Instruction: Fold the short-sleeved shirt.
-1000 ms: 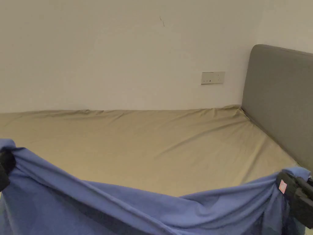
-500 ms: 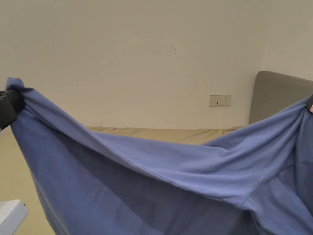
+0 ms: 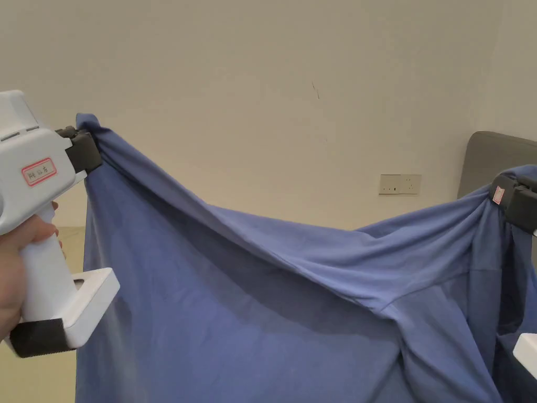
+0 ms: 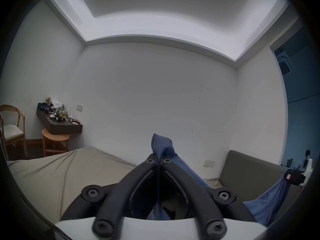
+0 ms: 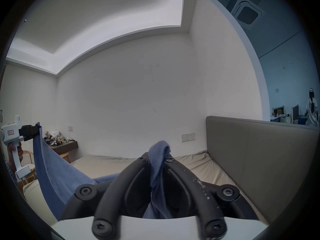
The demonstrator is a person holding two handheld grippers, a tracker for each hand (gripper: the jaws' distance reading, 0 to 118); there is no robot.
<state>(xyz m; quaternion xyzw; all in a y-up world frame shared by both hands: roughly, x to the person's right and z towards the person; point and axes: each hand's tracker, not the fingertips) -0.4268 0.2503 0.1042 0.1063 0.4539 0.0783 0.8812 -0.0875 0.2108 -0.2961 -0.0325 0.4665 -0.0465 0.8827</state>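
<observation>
Blue shirt (image 3: 236, 294) held up in the air above the bed (image 5: 195, 164), pinched at two corners.

The left gripper (image 3: 86, 144) clamps one bunched corner high up; the right gripper (image 3: 506, 202) clamps the other, lower and near the headboard (image 3: 495, 157). Each gripper view shows both jaws pressed on cloth. The top edge sags between them and the right side twists, so the step likely calls for levelling the two grips and pulling them apart until the cloth hangs flat, then laying it on the bed. Beyond the bed stand a cluttered shelf (image 4: 58, 122), a stool (image 4: 55, 139) and a chair (image 4: 10, 129), all well clear. The headboard close by the right gripper could crowd that spread.
</observation>
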